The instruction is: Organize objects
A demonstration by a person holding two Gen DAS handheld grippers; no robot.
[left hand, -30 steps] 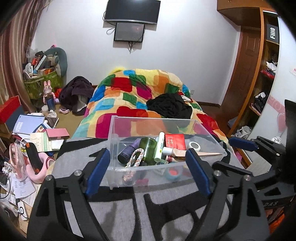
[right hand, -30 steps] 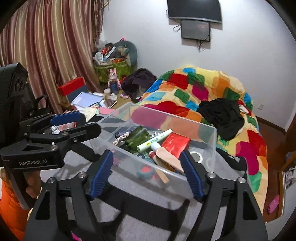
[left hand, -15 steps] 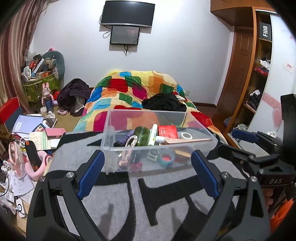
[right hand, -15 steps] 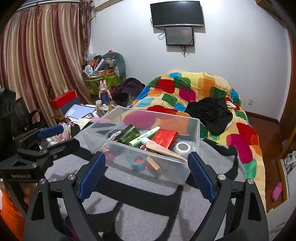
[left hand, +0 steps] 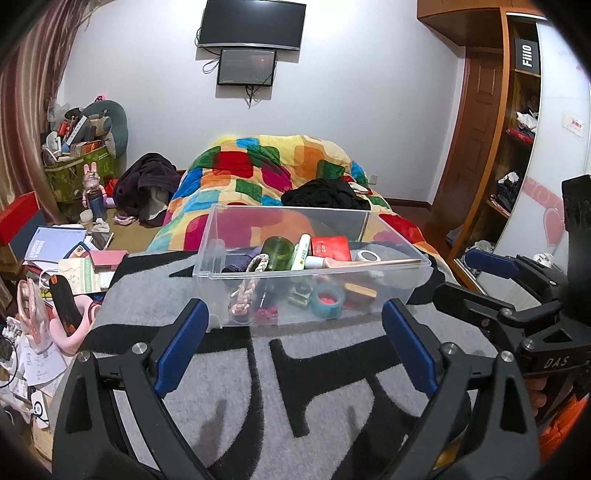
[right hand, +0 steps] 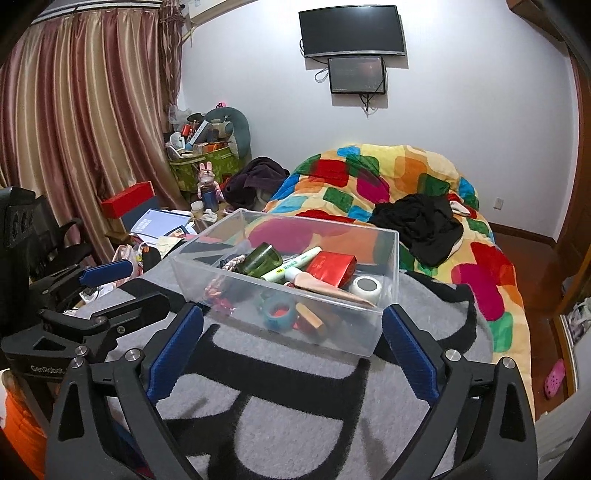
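A lived-in bedroom at home: a bed (right hand: 424, 192) under a patchwork quilt, drawn curtains (right hand: 85, 122), a wall TV (right hand: 351, 31), a wardrobe (left hand: 517, 140), and clutter heaped on the floor.

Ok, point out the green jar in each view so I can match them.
Left wrist: green jar in the clear bin, left of centre, beside the white tube.
Right wrist: green jar in the bin's left half, behind the blue tape roll.
Shared landmark: the red box, right of the jar.
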